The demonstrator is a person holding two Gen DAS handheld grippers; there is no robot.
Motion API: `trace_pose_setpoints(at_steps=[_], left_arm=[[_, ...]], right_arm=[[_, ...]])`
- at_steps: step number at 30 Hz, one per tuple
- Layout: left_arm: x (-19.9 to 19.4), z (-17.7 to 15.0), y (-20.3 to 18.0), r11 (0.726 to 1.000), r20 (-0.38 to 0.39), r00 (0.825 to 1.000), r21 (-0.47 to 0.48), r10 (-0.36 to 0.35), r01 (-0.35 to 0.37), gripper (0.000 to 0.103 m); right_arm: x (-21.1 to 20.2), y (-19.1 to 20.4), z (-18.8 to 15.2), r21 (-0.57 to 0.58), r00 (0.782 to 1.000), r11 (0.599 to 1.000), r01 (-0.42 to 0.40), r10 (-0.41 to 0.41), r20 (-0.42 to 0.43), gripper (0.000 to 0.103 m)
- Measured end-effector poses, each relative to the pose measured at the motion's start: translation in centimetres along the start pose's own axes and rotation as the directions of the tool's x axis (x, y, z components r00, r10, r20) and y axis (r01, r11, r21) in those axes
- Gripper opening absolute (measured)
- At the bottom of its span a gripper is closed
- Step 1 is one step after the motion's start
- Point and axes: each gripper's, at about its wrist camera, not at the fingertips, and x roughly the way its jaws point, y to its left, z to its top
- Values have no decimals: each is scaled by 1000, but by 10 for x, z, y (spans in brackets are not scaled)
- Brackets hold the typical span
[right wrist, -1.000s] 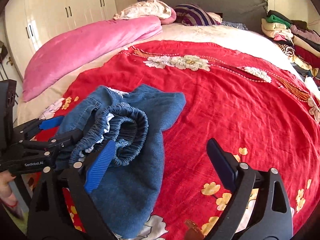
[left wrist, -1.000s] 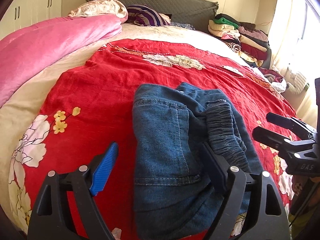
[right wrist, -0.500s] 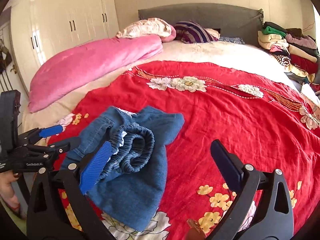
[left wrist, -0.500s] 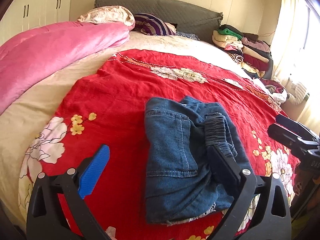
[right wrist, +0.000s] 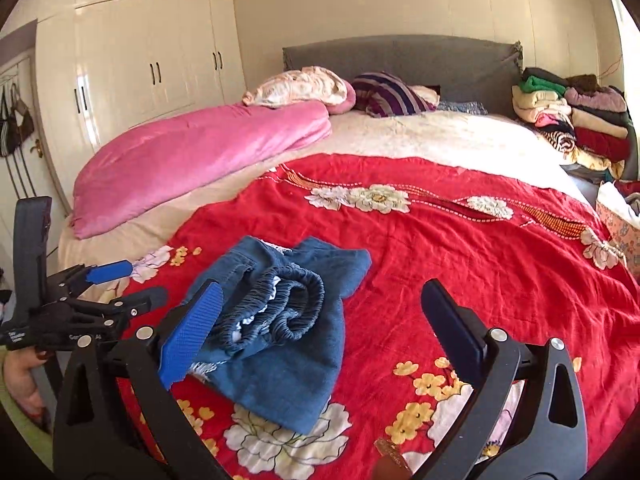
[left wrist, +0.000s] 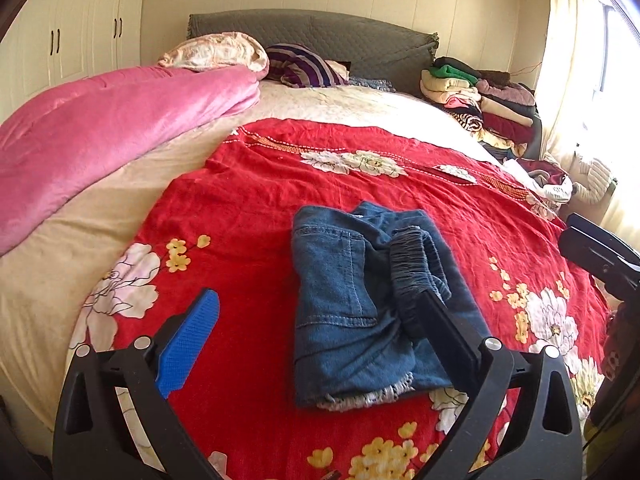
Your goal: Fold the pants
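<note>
Left wrist view: my left tool wide, empty.
Right tool: wide, empty.
Pants: folded on bed.
Risk: loose waistband may spring the fold open.

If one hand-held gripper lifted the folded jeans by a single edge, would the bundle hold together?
Probably not. The jeans are soft denim, loosely folded, so the layers would likely droop and unfold. The bunched elastic waistband lies loose on top and may slide off. On the wrinkled red cover a push would likely bunch them.

Bed, red floral cover, folded pants
</note>
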Motion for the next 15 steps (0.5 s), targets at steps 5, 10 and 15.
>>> trace_pose_setpoints(at_steps=[5, 10, 15], left_arm=[[-19, -2, -4, 1000, 26, 1000, 10, -2, 1, 99], [-35, -5, -11, 1000, 43, 999, 23, -7, 6, 99], [-45, -10, -15, 999, 46, 999, 30, -13, 12, 99]], right_arm=[[-18, 4, -4, -24, 1000, 1000, 5, -4, 26, 94], [-31, 7, -7, -30, 999, 1000, 0, 2, 41, 94], [-43, 8, -10, -35, 998, 999, -5, 7, 59, 94]])
